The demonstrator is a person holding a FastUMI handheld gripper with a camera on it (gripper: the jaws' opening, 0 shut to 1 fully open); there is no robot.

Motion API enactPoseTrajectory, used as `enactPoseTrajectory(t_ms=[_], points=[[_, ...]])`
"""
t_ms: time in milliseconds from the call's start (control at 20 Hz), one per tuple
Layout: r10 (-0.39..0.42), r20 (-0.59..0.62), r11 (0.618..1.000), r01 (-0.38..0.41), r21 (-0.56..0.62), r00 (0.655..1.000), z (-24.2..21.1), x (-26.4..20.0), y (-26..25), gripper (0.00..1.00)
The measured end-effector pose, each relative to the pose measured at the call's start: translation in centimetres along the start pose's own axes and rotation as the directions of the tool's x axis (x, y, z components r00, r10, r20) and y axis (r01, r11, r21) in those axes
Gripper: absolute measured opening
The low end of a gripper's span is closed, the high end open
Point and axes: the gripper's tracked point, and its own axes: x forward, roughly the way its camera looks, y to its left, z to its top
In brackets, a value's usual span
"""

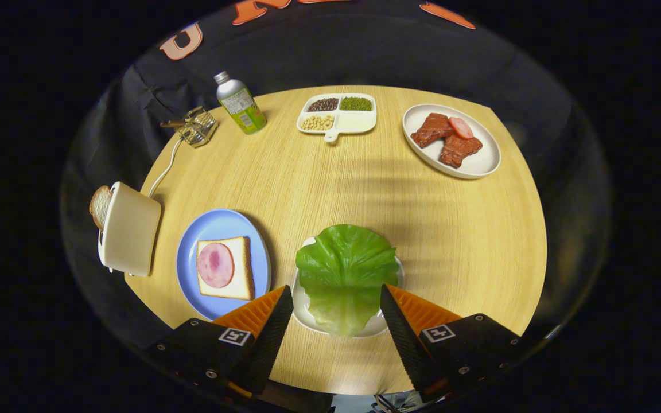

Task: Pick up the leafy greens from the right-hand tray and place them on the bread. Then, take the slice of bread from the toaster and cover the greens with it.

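Note:
A big green lettuce leaf (346,274) lies on a small white tray (307,315) on the round wooden table. My gripper (336,298) is open, its two fingers standing either side of the leaf's near end without touching it. Left of the leaf a blue plate (216,223) carries a slice of bread (243,269) topped with a round of pink ham (215,265). Further left stands a cream toaster (131,228) with a slice of bread (100,205) sticking out of its slot.
At the back of the table sit a green bottle (240,104), a small metal object (197,127) at the toaster's cord, a divided white dish (338,115) of beans and a white oval plate (479,163) with meat pieces. Bare wood lies between them and the leaf.

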Motion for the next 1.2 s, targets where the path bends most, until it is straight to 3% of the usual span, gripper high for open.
enactPoseTrajectory(t_ms=[550,700,950,1200], points=[[-0.064,-0.176,0.997,0.055,-0.058,0.982,-1.9,5.2,-1.2,0.93],[-0.043,-0.220,0.999,0.036,-0.038,0.974,-2.4,6.0,-0.8,0.84],[-0.101,-0.233,0.994,0.090,-0.057,0.967,-2.4,6.6,-1.4,0.80],[-0.135,-0.248,0.991,0.131,-0.032,0.959,-2.5,6.7,-1.4,0.65]])
